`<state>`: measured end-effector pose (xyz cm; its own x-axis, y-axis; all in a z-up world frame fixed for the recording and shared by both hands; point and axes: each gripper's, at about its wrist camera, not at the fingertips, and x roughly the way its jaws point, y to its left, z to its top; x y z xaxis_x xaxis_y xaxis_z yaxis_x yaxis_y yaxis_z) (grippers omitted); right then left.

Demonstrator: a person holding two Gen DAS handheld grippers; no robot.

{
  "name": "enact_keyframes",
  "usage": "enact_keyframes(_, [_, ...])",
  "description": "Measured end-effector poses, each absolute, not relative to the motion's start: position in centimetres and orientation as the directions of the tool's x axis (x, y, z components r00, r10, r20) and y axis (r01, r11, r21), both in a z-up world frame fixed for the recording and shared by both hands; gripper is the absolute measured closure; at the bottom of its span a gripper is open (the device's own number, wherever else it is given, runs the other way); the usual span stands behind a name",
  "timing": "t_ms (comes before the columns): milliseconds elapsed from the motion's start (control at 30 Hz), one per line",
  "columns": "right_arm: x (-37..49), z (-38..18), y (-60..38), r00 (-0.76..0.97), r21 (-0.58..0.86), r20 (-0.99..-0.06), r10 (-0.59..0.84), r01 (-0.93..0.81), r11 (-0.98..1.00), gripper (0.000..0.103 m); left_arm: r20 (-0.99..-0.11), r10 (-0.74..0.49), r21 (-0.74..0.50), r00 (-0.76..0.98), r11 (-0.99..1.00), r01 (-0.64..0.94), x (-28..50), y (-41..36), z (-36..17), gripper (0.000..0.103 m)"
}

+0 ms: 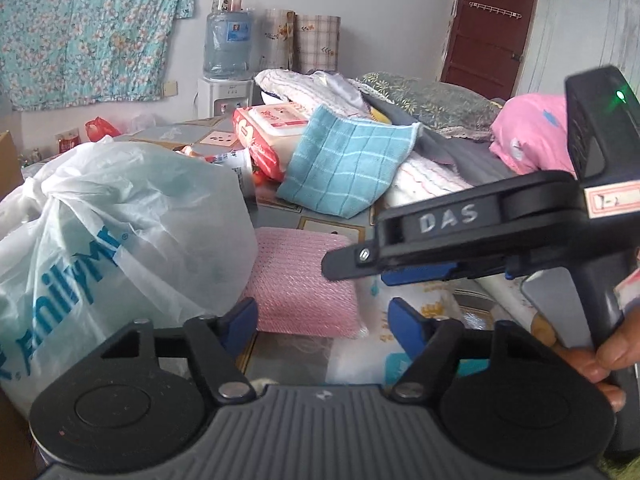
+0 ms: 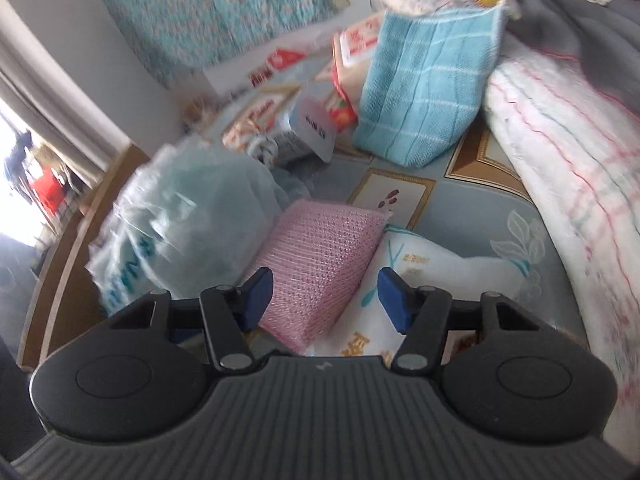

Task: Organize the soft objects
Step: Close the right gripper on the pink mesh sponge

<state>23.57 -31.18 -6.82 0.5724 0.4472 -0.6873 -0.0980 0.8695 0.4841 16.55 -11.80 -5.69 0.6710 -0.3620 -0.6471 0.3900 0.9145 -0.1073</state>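
A pink mesh sponge (image 1: 304,280) lies on the patterned table cover, beside a white printed cloth (image 1: 416,312). My left gripper (image 1: 322,326) is open, just short of the sponge. My right gripper (image 2: 326,298) is open, with the sponge (image 2: 320,264) between its blue fingertips and the white cloth (image 2: 432,276) under the right one. In the left wrist view the right gripper (image 1: 424,256) comes in from the right, above the white cloth. A blue checked towel (image 1: 348,164) leans against a striped white blanket (image 2: 560,152) further back; the towel also shows in the right wrist view (image 2: 424,92).
A tied white plastic bag (image 1: 116,240) fills the left, against the sponge. A red wet-wipes pack (image 1: 268,128) and a tube (image 1: 236,168) lie behind. Bedding and a pink pillow (image 1: 532,136) pile up at the right. A water dispenser (image 1: 228,48) stands by the wall.
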Motion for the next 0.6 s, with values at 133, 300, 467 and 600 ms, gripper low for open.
enact_keyframes(133, [24.9,-7.1,-30.0,0.534,0.443,-0.727,0.431,-0.115,0.889,0.046,-0.662,-0.374,-0.134,0.649,0.912,0.389,17.7,-11.5,-6.4,0.045])
enact_keyframes(300, [26.0,-7.7,-28.6,0.488,0.421,-0.754,0.439,-0.153,0.894,0.046,-0.693,-0.426,-0.214,0.582,0.892,0.398,18.8,-10.9,-7.3,0.057])
enact_keyframes(467, [26.4,-8.1,-28.6,0.508,0.447,-0.736,0.447,-0.132,0.885,0.058,-0.695,-0.437,-0.239,0.570,0.889,0.390,18.9,-10.3,-7.5,0.059])
enact_keyframes(600, [26.1,-8.2,-29.9,0.544,0.493,-0.702,0.460,-0.096,0.865,0.073,-0.665,-0.459,-0.237,0.589,0.878,0.416,17.8,-9.9,-6.7,0.058])
